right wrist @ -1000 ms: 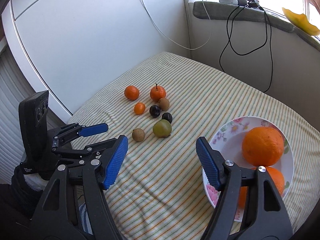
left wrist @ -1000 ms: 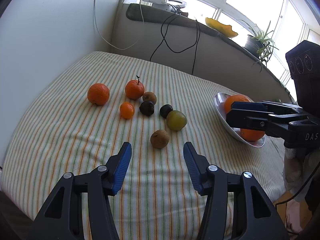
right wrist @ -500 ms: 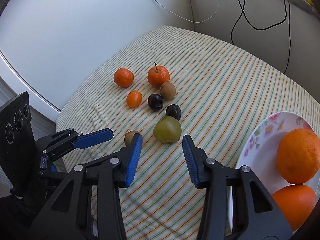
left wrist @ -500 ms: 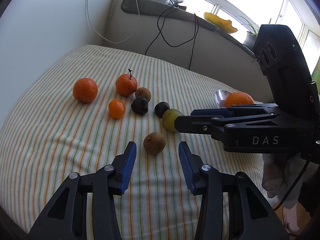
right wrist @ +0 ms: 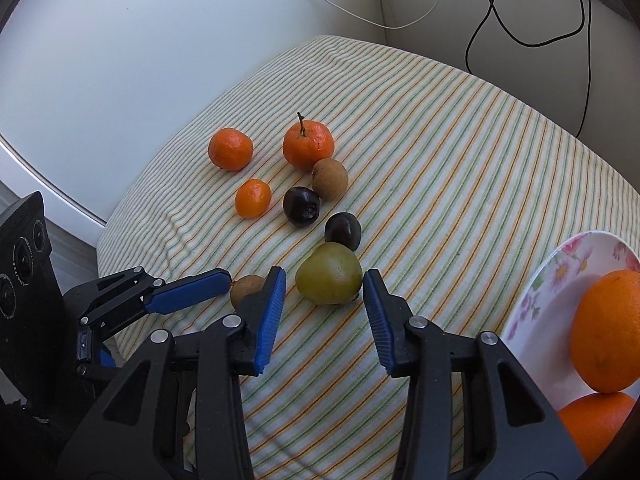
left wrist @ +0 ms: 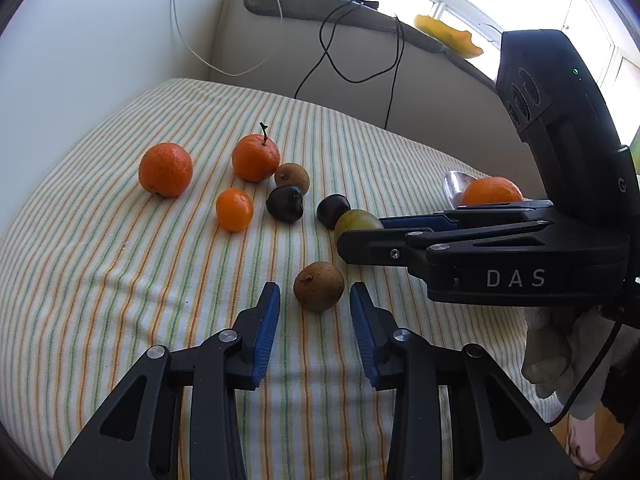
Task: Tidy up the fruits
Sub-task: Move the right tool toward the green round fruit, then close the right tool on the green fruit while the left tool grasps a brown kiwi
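Fruit: seven pieces are spread loose on the striped cloth (right wrist: 460, 168) of the counter.
Left gripper (left wrist: 315, 314): jaws have just been closing; a brown fruit (left wrist: 319, 286) is framed between them, pads not yet touching.
Right gripper (right wrist: 325, 306): jaws narrowed around the green pear (right wrist: 329, 274), small gaps left on both sides.
Plate (right wrist: 560, 276): two oranges (right wrist: 606, 330) are held, at the right.
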